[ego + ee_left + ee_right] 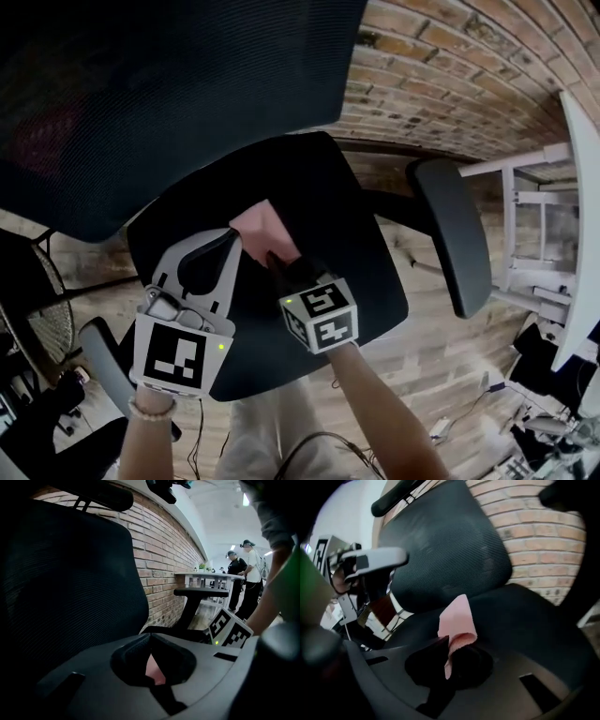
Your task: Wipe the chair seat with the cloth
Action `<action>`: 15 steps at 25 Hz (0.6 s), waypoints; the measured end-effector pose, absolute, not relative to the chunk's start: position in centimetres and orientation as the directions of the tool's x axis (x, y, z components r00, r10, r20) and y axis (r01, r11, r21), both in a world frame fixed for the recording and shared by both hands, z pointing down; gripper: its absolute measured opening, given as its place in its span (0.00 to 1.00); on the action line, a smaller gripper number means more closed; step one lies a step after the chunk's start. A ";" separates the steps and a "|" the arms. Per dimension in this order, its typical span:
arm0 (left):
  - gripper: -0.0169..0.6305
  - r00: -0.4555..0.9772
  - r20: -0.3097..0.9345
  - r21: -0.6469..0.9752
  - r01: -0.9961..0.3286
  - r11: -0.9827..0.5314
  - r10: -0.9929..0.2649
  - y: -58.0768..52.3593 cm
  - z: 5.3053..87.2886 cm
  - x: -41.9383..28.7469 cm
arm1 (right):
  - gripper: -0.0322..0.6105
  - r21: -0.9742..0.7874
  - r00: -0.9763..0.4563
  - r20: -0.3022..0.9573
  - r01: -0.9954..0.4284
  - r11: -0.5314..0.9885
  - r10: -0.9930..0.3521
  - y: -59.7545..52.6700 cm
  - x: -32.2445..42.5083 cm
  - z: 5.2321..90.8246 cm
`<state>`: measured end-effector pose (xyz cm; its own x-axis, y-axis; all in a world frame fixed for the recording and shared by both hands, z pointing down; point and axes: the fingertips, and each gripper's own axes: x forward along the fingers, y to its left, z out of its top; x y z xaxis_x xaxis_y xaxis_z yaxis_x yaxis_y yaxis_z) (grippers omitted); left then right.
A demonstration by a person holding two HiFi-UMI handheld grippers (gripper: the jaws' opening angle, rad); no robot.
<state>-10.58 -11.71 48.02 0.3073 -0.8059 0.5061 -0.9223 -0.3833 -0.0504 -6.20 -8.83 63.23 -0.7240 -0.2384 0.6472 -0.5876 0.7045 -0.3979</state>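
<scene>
Head view, from the left: the backrest [141, 94] fills the upper left, and below it the black chair seat [328, 178] lies under both tools; the left gripper [232, 240] reaches in over the seat's left half, with its tips against the near edge of the pink cloth [265, 230]; in the left gripper view its jaws stand together at the tips, and a strip of the cloth [154, 670] shows in the slit between them, so it looks nipped on that edge, though the hold is a slight one.

The cloth sits over the middle of the seat, towards the back, bunched between the two tools; no view shows whether it presses on the seat or hangs just clear of it.

The right gripper [281, 264] comes in from the other side; in the right gripper view its jaws are clamped on the cloth [457, 620], which stands up from them in a folded flap, with the seat [534, 616] beyond; further right the armrest [452, 234] is well apart from both tools.

I judge the step to be readying the cloth, with the wiping stroke not yet begun; the next move calls for lowering the cloth flat onto the seat and drawing it across, probably with one tool leading so the fabric spreads and does not crumple.
</scene>
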 end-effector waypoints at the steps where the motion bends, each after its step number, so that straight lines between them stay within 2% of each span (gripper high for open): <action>1: 0.05 0.319 0.506 -0.050 -0.917 -0.397 -0.801 -12.0 48.1 -10.0 | 0.13 -0.394 -0.713 0.650 -0.612 0.686 -0.263 -9.6 -5.1 63.2; 9: 0.05 0.409 0.508 -0.037 -0.869 -0.493 -0.758 -13.7 49.1 -5.3 | 0.13 -0.366 -0.620 0.664 -0.757 0.541 -0.418 -14.0 3.7 62.7; 15: 0.05 0.450 0.508 -0.021 -0.846 -0.533 -0.735 -13.7 50.0 -3.2 | 0.13 -0.349 -0.572 0.679 -0.803 0.483 -0.460 -14.4 8.4 62.5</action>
